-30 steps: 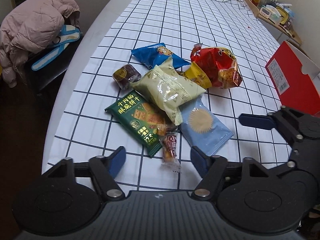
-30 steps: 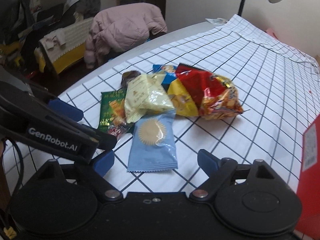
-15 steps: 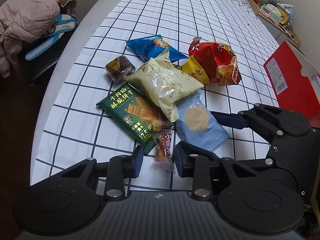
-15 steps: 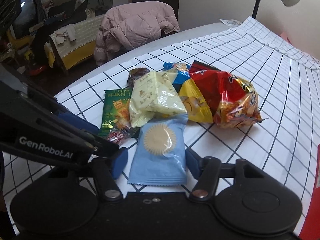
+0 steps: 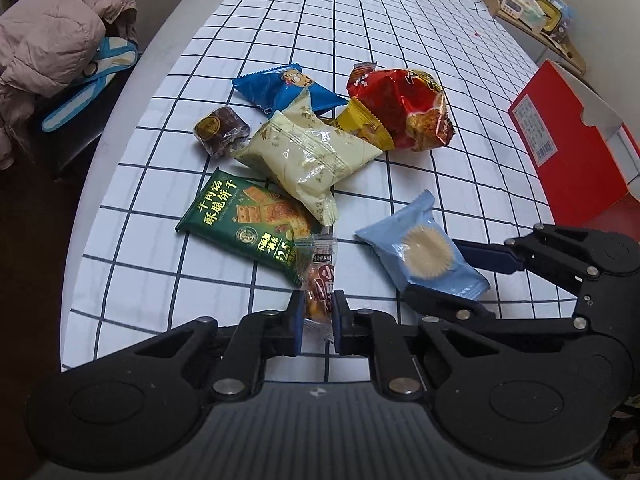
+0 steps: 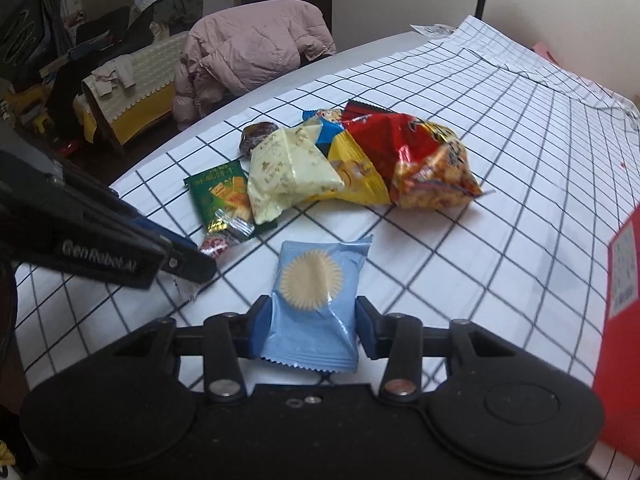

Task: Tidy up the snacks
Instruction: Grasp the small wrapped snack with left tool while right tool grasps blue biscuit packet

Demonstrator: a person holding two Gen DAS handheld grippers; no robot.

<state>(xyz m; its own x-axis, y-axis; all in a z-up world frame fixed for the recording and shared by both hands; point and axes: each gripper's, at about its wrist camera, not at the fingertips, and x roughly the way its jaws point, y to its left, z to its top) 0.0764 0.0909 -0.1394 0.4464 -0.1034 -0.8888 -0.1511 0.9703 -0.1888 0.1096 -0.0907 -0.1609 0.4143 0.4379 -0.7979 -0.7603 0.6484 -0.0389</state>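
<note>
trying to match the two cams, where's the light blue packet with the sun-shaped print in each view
Left wrist: light blue packet lower right, at the right gripper tips.
Right wrist: bottom centre, between that gripper's fingers.
Shared landmark: cream snack bag.

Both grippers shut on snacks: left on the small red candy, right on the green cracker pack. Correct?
Not quite. The right gripper is shut on the light blue packet, not the green cracker pack; the right wrist view shows it. Left gripper on the small red candy is right.
</note>
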